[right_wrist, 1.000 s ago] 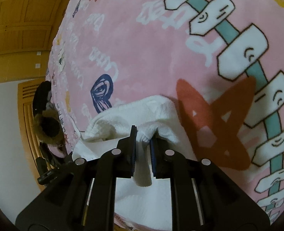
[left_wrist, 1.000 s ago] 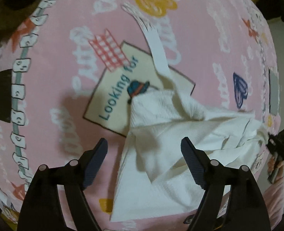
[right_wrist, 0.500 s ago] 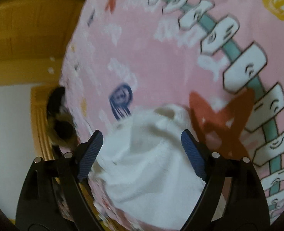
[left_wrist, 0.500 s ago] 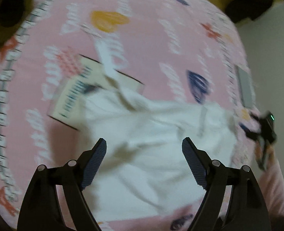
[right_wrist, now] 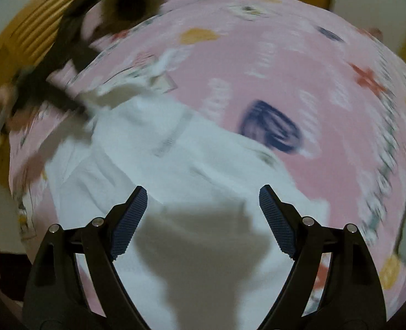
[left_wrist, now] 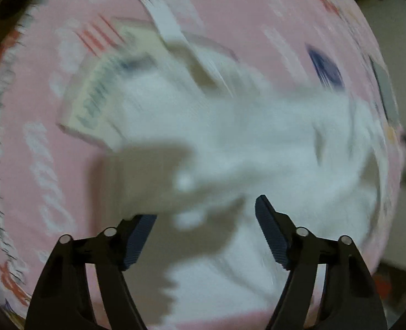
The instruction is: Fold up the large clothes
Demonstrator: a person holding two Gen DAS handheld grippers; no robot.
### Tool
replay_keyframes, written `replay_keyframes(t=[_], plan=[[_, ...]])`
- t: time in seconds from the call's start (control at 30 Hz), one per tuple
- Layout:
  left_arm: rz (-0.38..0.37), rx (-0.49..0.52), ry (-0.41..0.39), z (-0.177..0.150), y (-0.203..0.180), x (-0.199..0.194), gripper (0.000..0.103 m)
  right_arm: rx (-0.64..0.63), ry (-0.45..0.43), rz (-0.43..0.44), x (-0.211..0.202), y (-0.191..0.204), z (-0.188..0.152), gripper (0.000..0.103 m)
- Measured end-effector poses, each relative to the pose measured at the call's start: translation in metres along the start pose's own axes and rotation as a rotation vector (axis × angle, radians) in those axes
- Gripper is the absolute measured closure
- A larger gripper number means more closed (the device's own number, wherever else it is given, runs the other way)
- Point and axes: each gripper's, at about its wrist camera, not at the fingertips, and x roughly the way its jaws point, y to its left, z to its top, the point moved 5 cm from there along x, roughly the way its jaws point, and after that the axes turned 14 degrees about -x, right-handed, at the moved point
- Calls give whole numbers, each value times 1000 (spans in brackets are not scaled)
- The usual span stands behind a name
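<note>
- We've got the left gripper (left_wrist: 205, 220) over the white garment (left_wrist: 258, 148), jaws apart but just been closing in, cloth below, nothing pinched.
- Right gripper (right_wrist: 203, 209) jaws wide apart, empty, above the same garment.
- Garment lies bunched on the pink blanket (right_wrist: 299, 82).
- Far end: wooden headboard (right_wrist: 24, 35), all blurry.

Pink patterned blanket (left_wrist: 258, 27), wooden headboard (right_wrist: 37, 30)
</note>
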Motion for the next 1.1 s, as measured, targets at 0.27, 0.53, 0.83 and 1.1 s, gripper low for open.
replay_keyframes(t=[0.27, 0.53, 0.83, 1.1], plan=[[196, -152, -336, 78, 23, -72, 35, -95, 75, 79, 71, 16, 14, 23], [59, -23, -206, 14, -11, -45, 33, -109, 147, 138, 88, 27, -2, 41], [126, 220, -145, -49, -50, -2, 31, -189, 197, 97, 80, 47, -2, 90], [280, 228, -297, -22, -42, -10, 28, -109, 55, -75, 26, 11, 35, 95]])
